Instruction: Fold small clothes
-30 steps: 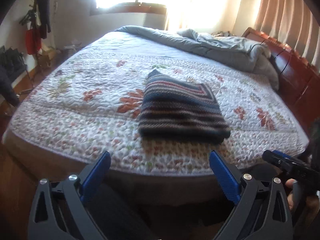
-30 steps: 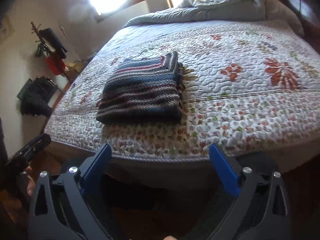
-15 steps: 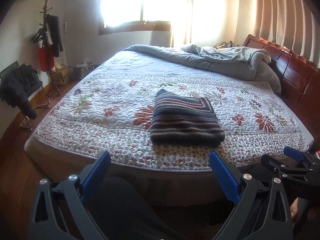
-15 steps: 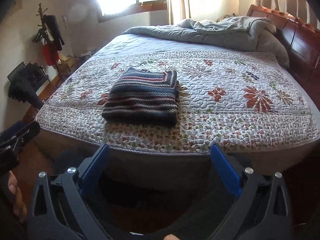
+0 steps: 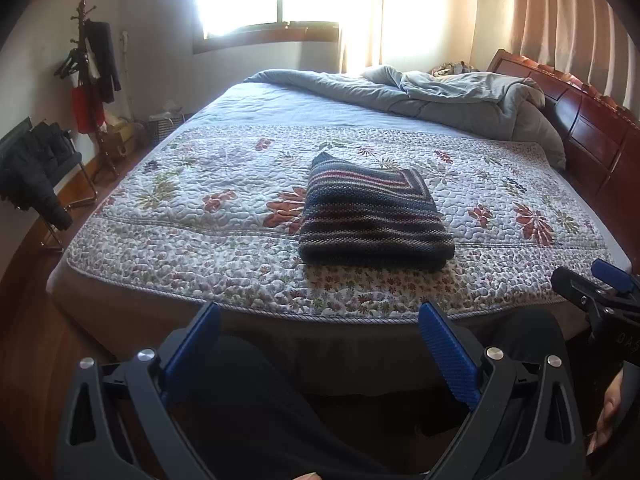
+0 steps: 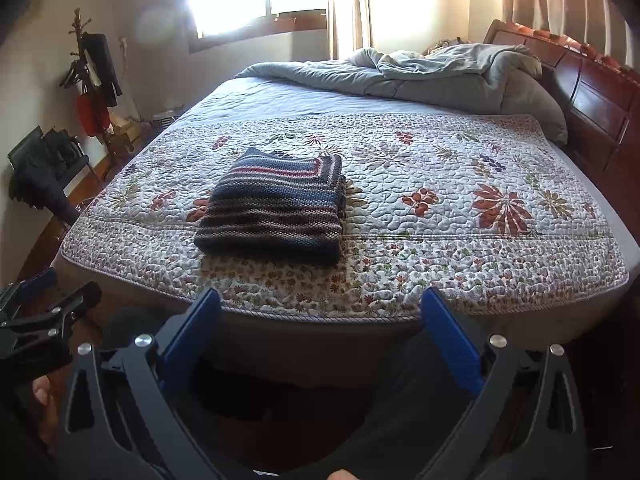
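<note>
A striped knit garment [image 5: 370, 216] lies folded into a neat rectangle on the floral quilt [image 5: 192, 216] near the bed's front edge; it also shows in the right wrist view [image 6: 276, 208]. My left gripper [image 5: 320, 320] is open and empty, held off the bed in front of its edge, above the person's dark trousers. My right gripper [image 6: 320, 312] is open and empty too, likewise short of the bed edge. Each gripper shows at the side of the other's view: the right one [image 5: 600, 296], the left one [image 6: 48, 312].
A rumpled grey duvet [image 5: 420, 92] lies at the far end of the bed. A wooden headboard [image 5: 592, 128] runs along the right. A coat rack [image 5: 90, 76] and a chair with dark clothes [image 5: 32, 176] stand at the left wall.
Both grippers have pulled back and away from the bed, so the folded garment looks smaller and farther. The garment has not moved.
</note>
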Action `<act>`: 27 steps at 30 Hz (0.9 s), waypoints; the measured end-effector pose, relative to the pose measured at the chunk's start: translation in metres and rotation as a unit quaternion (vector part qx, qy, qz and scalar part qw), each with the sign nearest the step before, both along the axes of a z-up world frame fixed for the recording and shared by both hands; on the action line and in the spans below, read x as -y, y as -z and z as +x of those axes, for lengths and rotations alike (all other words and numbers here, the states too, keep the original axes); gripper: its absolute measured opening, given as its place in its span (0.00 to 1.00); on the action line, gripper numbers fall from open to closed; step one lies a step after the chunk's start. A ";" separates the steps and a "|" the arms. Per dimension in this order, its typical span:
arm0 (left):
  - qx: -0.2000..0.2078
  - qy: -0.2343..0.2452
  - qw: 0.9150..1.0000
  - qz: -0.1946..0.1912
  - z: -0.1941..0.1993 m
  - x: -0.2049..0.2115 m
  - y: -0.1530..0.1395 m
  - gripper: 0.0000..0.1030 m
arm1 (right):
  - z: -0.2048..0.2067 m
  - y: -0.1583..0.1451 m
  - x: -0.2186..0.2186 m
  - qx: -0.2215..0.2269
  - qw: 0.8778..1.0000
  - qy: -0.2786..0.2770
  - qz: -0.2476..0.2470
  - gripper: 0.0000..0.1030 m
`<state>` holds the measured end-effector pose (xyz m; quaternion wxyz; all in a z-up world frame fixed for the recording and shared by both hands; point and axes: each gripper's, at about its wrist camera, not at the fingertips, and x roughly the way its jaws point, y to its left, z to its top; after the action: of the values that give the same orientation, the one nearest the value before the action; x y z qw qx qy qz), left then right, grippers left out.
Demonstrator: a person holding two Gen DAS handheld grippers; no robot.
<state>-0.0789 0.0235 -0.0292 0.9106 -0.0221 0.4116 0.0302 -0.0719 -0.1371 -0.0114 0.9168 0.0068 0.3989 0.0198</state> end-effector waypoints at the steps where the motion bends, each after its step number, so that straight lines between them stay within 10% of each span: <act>1: -0.002 -0.001 1.000 0.000 0.002 -0.001 0.000 0.96 | 0.001 -0.001 0.000 0.000 1.000 0.000 0.000 0.97; 27: 0.023 -0.010 1.000 0.000 0.009 0.000 -0.010 0.96 | 0.014 0.006 0.007 -0.002 1.000 -0.002 0.018 0.97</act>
<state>-0.0699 0.0235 -0.0192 0.9197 -0.0267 0.3898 0.0385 -0.0581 -0.1437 -0.0176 0.9158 0.0227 0.4000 0.0292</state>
